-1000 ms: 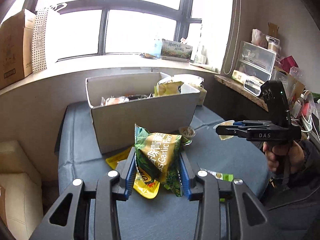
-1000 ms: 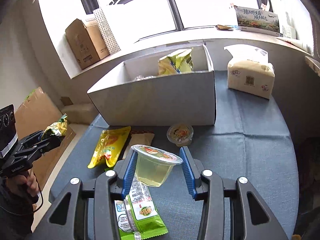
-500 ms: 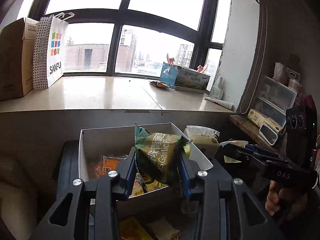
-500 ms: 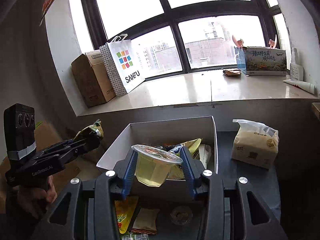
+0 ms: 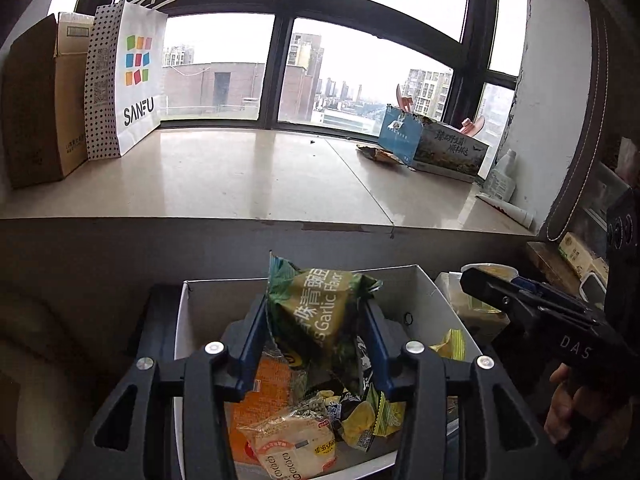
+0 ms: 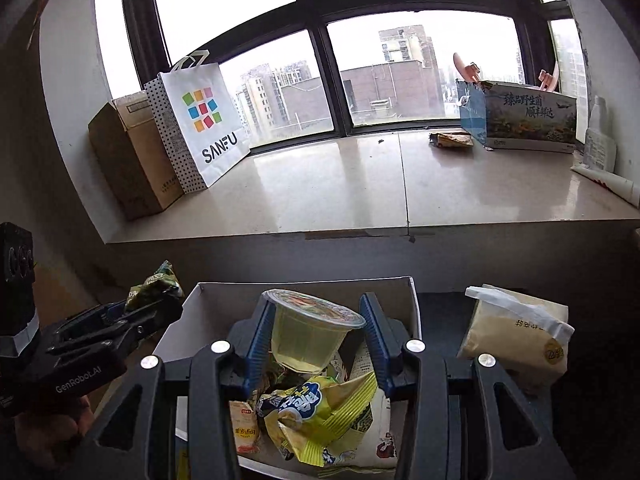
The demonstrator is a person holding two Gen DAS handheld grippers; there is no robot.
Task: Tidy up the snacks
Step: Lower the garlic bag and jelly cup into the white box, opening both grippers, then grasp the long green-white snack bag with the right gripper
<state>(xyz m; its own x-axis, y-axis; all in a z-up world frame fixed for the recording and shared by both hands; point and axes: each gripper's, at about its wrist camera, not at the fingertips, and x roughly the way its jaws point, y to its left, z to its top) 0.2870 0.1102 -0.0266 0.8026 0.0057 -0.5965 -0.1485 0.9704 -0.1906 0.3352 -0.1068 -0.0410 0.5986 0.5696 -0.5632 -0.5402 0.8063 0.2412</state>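
Note:
My left gripper (image 5: 316, 332) is shut on a green garlic-flavour snack bag (image 5: 320, 312) and holds it above the open white box (image 5: 436, 296). My right gripper (image 6: 316, 340) is shut on a clear jelly cup (image 6: 308, 336) with a printed lid, also held above the white box (image 6: 412, 308). The box holds several snacks: an orange pack (image 5: 256, 408), a round cracker pack (image 5: 296, 444) and a yellow chip bag (image 6: 320, 412). The right gripper shows at the right of the left wrist view (image 5: 480, 284). The left gripper shows at the left of the right wrist view (image 6: 160, 300).
A tissue pack (image 6: 516, 340) stands right of the box. A wide window sill (image 6: 400, 184) behind carries a cardboard box (image 6: 132, 160), a SANFU paper bag (image 6: 200, 124) and a printed carton (image 6: 520, 120). A shelf with clutter (image 5: 580, 256) is at the right.
Both grippers have risen from the blue table and moved forward over the white box, each still holding its snack. The box contents now lie directly below the fingers.

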